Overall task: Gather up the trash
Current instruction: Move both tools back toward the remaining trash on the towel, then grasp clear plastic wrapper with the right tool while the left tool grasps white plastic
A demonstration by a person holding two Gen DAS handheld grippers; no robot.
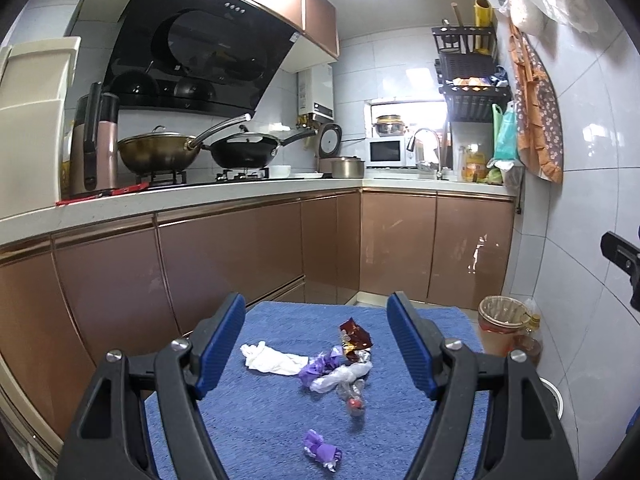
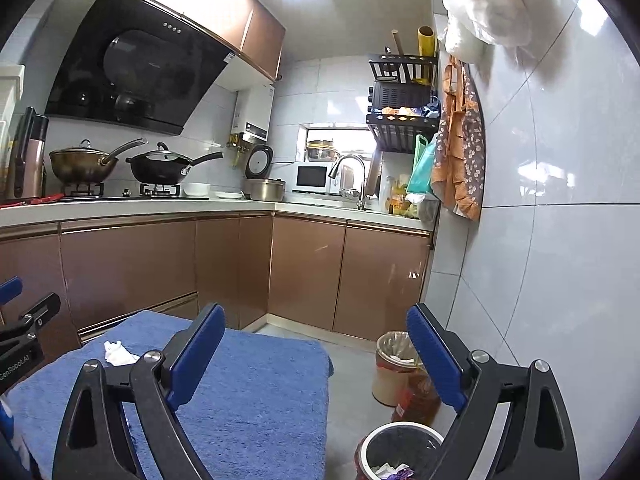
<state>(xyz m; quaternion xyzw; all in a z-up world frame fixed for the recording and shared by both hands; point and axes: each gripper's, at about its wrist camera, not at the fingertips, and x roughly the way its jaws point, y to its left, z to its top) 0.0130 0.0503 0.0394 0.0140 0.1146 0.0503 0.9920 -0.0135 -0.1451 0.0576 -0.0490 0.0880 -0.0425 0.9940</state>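
Observation:
Trash lies on a blue towel (image 1: 264, 412): a white crumpled tissue (image 1: 274, 360), a dark red wrapper (image 1: 354, 336), a purple and clear plastic clump (image 1: 334, 370), a small clear wrapper with a red bit (image 1: 354, 398), and a purple wrapper (image 1: 322, 452) nearest me. My left gripper (image 1: 316, 344) is open and empty above the pile. My right gripper (image 2: 316, 356) is open and empty, off the towel's right edge, above a black-lined bin (image 2: 400, 452) holding some wrappers. The tissue also shows in the right wrist view (image 2: 118, 354).
A beige lined bin (image 2: 394, 368) and an oil bottle (image 2: 416, 398) stand on the floor by the right tiled wall (image 2: 540, 280). Brown cabinets (image 1: 224, 256) and a counter with woks run along the left and back. The left gripper's side shows at the right view's left edge (image 2: 24, 332).

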